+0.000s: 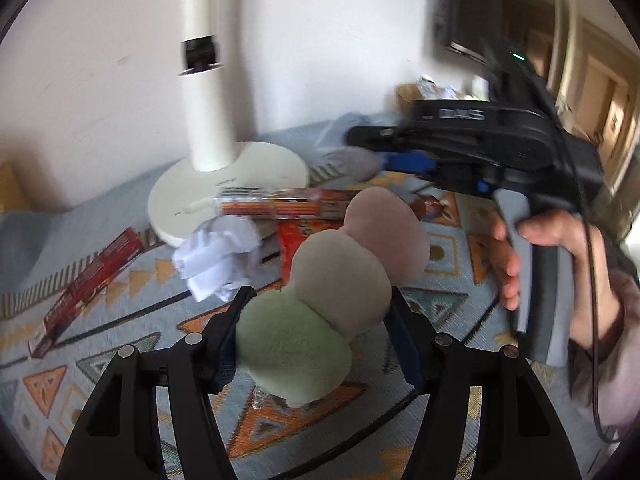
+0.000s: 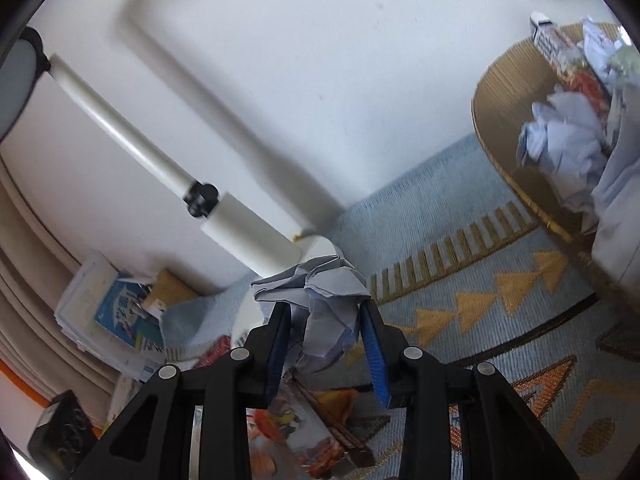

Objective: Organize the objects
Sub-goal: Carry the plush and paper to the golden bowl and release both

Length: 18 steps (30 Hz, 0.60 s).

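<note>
At the bottom centre of the frame we see our left gripper (image 1: 316, 328) closed on the green end of a three-lobed plush toy (image 1: 336, 280), its pink end pointing up-right. Left of it lies crumpled white paper (image 1: 218, 256) on the patterned rug (image 1: 440, 396), below a white fan stand (image 1: 224, 184). At right, a hand (image 1: 516, 256) holds our right gripper (image 1: 360, 136), blurred.

White wall (image 2: 320, 40), patterned blue rug (image 1: 120, 320), white fan stand (image 1: 208, 80), daylight.
</note>
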### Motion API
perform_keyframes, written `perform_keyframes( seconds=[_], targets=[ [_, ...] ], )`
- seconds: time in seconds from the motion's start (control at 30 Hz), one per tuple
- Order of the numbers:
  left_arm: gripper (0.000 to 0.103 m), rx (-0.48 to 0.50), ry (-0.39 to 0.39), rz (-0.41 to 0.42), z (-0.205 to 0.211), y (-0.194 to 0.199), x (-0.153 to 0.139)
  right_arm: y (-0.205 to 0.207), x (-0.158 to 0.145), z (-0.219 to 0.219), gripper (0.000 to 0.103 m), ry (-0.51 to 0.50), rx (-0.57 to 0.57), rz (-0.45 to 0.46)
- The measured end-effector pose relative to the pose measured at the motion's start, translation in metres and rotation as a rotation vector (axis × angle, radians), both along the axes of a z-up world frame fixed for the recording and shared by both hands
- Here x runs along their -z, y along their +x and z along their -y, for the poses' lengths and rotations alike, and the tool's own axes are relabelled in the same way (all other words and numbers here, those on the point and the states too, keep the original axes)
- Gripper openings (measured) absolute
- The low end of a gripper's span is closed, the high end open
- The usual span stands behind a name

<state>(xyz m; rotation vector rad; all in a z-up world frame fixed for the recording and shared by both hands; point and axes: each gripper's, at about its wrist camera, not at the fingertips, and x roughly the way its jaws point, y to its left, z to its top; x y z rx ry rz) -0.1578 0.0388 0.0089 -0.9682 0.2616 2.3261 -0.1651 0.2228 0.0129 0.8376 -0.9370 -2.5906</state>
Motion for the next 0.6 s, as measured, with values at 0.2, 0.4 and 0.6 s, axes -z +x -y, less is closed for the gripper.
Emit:
perform_keyframes(
  seconds=[0.2, 0.4, 0.6],
  targets=[
    [0.062, -0.099, 0.045, -0.041, 0.008, -0.006, -0.01, 0.023, -0.045, 0.003, 0.035, -0.045, -0.039, -0.102],
    [0.062, -0.099, 0.096, -0.095, -0.018, 0.002, -0.057, 0.05, -0.097, -0.031, 0.035, -0.052, 0.001, -0.178],
    [0.062, -0.071, 0.181, -0.132, -0.063, 0.013, -0.106, 0.072, -0.13, -0.091, 0.035, -0.034, 0.09, -0.208]
  ],
)
